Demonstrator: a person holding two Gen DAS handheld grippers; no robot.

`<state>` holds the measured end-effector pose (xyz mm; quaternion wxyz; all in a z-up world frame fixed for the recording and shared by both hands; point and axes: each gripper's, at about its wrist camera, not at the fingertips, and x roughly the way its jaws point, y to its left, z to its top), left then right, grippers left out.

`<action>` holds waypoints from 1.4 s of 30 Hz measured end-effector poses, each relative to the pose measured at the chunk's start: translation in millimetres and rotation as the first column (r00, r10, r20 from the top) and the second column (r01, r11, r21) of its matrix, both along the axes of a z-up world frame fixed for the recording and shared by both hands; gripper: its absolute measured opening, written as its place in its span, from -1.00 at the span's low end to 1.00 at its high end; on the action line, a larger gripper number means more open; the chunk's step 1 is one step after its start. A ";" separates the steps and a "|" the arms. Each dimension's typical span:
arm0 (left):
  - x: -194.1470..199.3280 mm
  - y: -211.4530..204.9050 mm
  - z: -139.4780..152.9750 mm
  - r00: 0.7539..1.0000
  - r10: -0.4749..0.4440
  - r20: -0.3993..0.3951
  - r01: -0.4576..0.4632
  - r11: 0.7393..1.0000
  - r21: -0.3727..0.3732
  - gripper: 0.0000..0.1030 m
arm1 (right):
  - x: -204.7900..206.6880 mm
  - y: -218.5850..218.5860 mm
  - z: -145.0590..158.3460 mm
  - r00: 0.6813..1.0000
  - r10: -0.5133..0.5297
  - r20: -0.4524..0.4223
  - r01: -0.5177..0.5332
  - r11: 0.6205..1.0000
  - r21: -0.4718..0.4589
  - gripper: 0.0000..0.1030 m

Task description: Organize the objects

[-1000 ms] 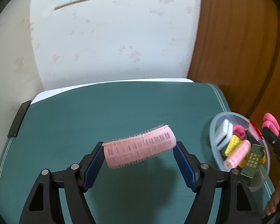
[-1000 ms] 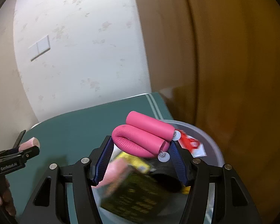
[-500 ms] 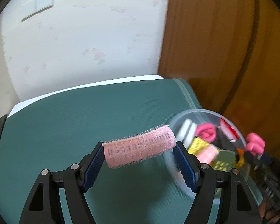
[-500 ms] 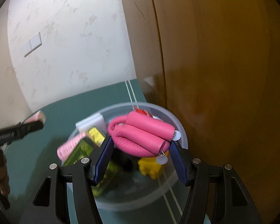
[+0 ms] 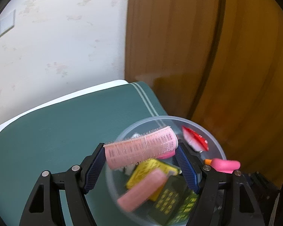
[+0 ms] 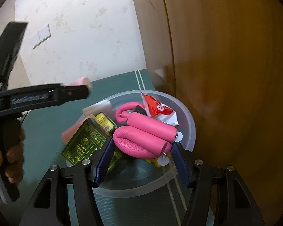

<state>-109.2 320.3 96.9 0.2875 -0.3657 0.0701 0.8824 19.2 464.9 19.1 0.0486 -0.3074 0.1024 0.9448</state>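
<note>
Pinching a pink hair roller [image 5: 141, 148] endwise in the left hand-held gripper [image 5: 141, 162] above the clear bowl [image 5: 215, 141]; clamping a folded pink foam band [image 6: 143, 141] in the right hand-held gripper [image 6: 139, 156] over that bowl on the green counter [image 5: 56, 131].

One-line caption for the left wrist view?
Left hand-held gripper holds a pink hair roller above a clear bowl of sorted items.

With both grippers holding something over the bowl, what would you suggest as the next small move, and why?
Probably open the right gripper and let the folded pink foam roller drop. It hangs directly over the clear bowl, above a bare patch of its floor. The left gripper with the pink hair roller sits nearer the rim, so it can follow.
</note>
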 end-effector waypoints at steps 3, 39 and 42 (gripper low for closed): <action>-3.2 12.8 -4.4 0.999 -0.033 0.023 0.033 0.999 0.002 0.60 | 0.9 1.9 -1.6 1.000 -0.005 -0.002 0.005 1.000 -0.015 0.20; 44.1 -48.5 9.9 0.963 0.158 -0.218 -0.186 0.976 -0.110 0.99 | 29.3 13.0 6.9 0.987 -0.131 -0.096 0.124 0.990 -0.073 0.70; 47.9 -53.5 10.6 0.961 0.179 -0.211 -0.203 0.974 -0.099 0.99 | 34.8 12.5 6.9 0.988 -0.134 -0.073 0.130 0.989 -0.068 0.79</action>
